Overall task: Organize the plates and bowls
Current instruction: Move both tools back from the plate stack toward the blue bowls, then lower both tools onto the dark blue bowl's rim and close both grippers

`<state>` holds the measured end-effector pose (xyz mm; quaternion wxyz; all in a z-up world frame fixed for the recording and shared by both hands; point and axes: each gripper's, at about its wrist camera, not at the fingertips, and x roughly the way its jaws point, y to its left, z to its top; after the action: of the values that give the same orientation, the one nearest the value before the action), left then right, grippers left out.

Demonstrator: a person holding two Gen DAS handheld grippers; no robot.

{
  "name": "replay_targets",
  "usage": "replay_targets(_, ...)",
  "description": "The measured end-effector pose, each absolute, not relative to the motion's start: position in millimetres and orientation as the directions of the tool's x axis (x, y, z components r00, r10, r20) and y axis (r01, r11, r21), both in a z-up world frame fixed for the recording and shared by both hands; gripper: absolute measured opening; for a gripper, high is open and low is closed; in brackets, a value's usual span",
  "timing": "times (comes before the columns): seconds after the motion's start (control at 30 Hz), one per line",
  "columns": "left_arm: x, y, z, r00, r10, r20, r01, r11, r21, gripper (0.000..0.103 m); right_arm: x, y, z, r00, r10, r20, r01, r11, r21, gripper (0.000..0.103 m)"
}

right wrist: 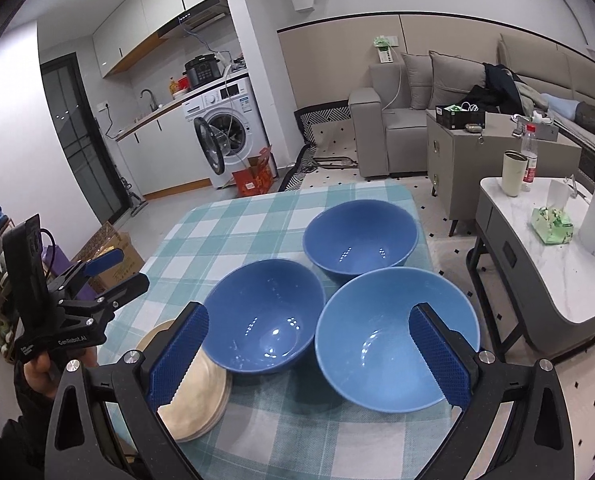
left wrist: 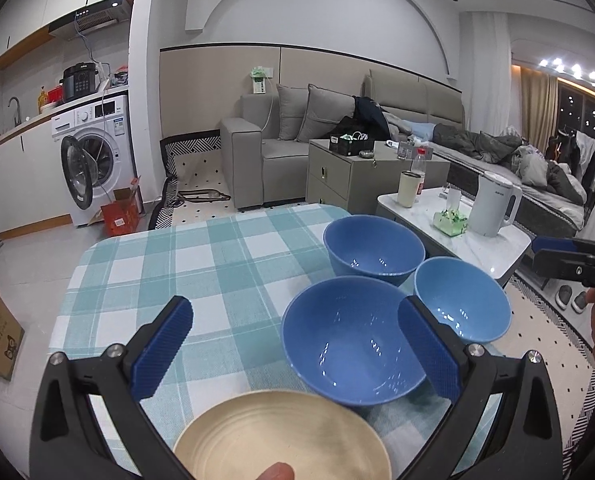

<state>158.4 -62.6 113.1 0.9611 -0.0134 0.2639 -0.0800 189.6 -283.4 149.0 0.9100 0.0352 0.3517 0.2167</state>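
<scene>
While both grippers hover over the counter, each stands wide open with nothing between its pads.
Counter: a rounded-corner top (right wrist: 257, 216) under a woven cloth in teal and white checks.
Left gripper: (left wrist: 297, 340) black frame, two blue pads with a fine diamond grip texture, spread wide above the plates and the near bowl; holding nothing. In the right wrist view it (right wrist: 117, 270) shows at the left edge, jaws apart.
Writing: "GenRobot.AI" in white on the left gripper's body.
Plates: a stack of cream round plates (right wrist: 201, 396) with faint concentric rings, matte, at the near left of the counter; the count cannot be told.
Bowls: three, all glossy blue and round, clustered touching or nearly so right of the plates.
Near-left bowl: (right wrist: 263, 316) mid blue, just beside the plates.
Far bowl: (right wrist: 361, 240) mid blue, behind the other two.
Near-right bowl: (right wrist: 393, 340) lighter blue.
Right gripper: (right wrist: 309, 356) same black frame and blue textured pads, spread wide above the two near bowls, empty.
</scene>
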Motion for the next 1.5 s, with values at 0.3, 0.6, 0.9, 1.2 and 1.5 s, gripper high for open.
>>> replay_targets(0.3,195.1,-63.9,113.6,0.812,-0.210,-0.544,0.171,0.978,-0.122,0.103,211.8,-287.2,149.1,0.669,0.400,-0.626,-0.361,0.911,0.197,0.102)
replay_targets(0.6,226.3,-77.8,120.8,0.814,-0.192,-0.549,0.189,0.980,-0.062,0.103,237.7,-298.3,147.8,0.685,0.386,-0.619,-0.329,0.921,0.210,0.102)
replay_targets(0.9,258.0,-88.4,124.1,0.801,-0.212,-0.559,0.219,0.974,-0.056,0.103,268.3,-304.9,149.1,0.685,0.377,-0.623,-0.308,0.925,0.221,0.102)
replay_targets(1.2,285.6,-93.1,120.6,0.783,-0.217,-0.583,0.236,0.971,-0.045,0.103,304.7,-305.0,139.1,0.647,0.352,-0.677,-0.258,0.936,0.240,0.102)
replay_targets(1.5,307.5,-97.5,116.3,0.768,-0.215,-0.603,0.252,0.967,-0.024,0.103,328.9,-295.6,129.1,0.641,0.338,-0.689,-0.269,0.940,0.211,0.102)
